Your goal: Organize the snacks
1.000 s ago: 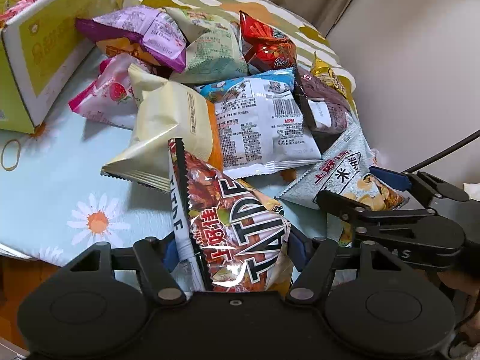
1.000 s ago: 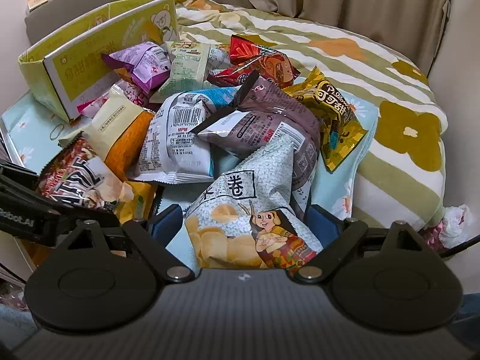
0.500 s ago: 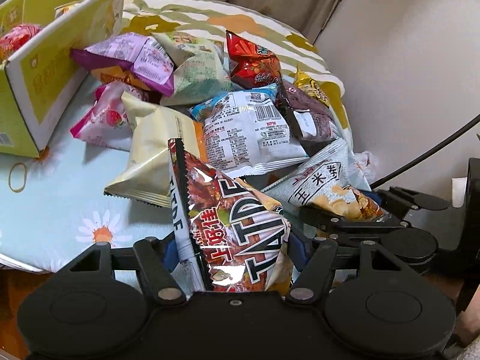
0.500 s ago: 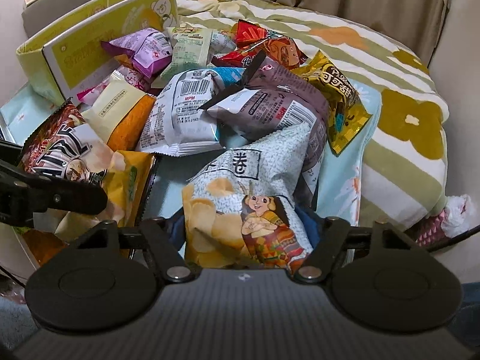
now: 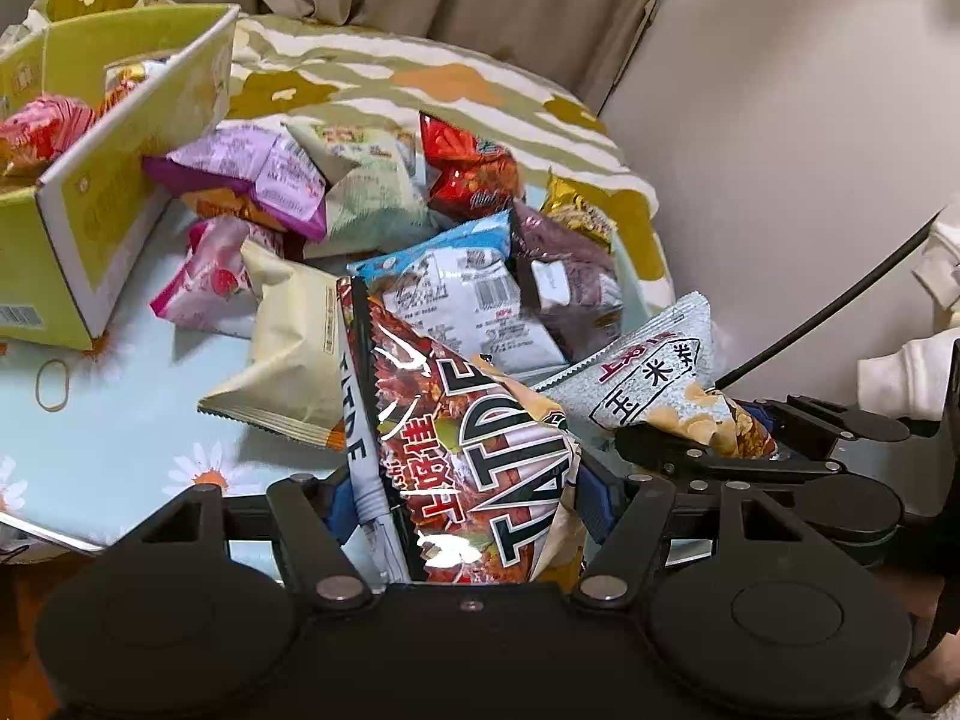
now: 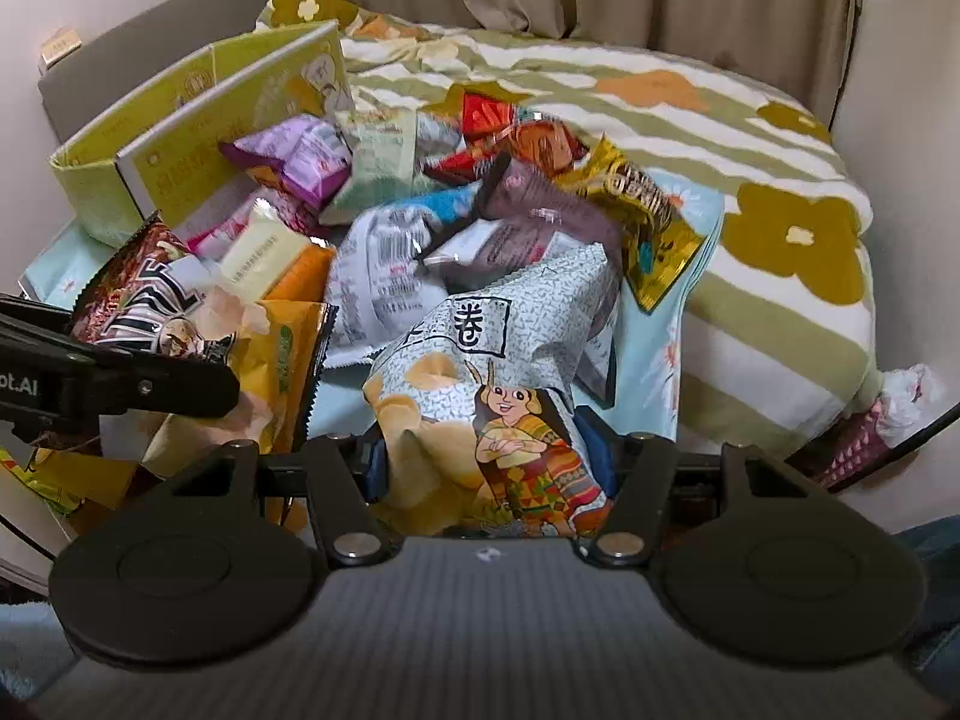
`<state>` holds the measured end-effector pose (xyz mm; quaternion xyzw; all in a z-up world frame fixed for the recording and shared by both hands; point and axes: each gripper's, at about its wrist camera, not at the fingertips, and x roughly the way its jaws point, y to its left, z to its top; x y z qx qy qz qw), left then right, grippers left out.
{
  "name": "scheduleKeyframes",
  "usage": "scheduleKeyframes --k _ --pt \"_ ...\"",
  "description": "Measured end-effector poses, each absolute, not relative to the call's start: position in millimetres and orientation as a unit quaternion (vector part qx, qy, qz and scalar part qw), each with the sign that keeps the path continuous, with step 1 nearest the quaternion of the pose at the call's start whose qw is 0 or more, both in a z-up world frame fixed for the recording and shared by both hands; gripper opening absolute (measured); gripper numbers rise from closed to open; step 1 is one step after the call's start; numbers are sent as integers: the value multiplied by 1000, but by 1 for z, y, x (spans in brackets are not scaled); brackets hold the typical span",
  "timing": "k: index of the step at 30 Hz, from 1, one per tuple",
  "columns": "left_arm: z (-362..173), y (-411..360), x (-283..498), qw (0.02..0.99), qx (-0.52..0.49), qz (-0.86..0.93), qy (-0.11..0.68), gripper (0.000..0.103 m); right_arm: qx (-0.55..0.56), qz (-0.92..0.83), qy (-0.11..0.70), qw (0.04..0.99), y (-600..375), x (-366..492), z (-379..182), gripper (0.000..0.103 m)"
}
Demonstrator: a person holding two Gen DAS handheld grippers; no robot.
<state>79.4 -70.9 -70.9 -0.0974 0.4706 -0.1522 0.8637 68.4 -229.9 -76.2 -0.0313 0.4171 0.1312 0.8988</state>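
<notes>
Both tools loaded, bags lifted off pile

Left tool (image 5: 468, 498) grips red-brown chip bag (image 5: 474, 456); right tool (image 6: 489, 462), jaws just closing, clamps pale corn-roll bag (image 6: 498, 372), above bed's (image 6: 750, 138) near edge.

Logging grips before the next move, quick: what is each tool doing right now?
Left tool: closed on the red-brown snack bag.
Right tool: jaws have just been closing, now gripping the pale corn-roll bag.
</notes>
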Motion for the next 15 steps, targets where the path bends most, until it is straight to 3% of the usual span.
scheduleKeyframes --k 15 --pt "13 7 87 920 -101 -98 365 72 -12 157 339 927 -190 76 6 74"
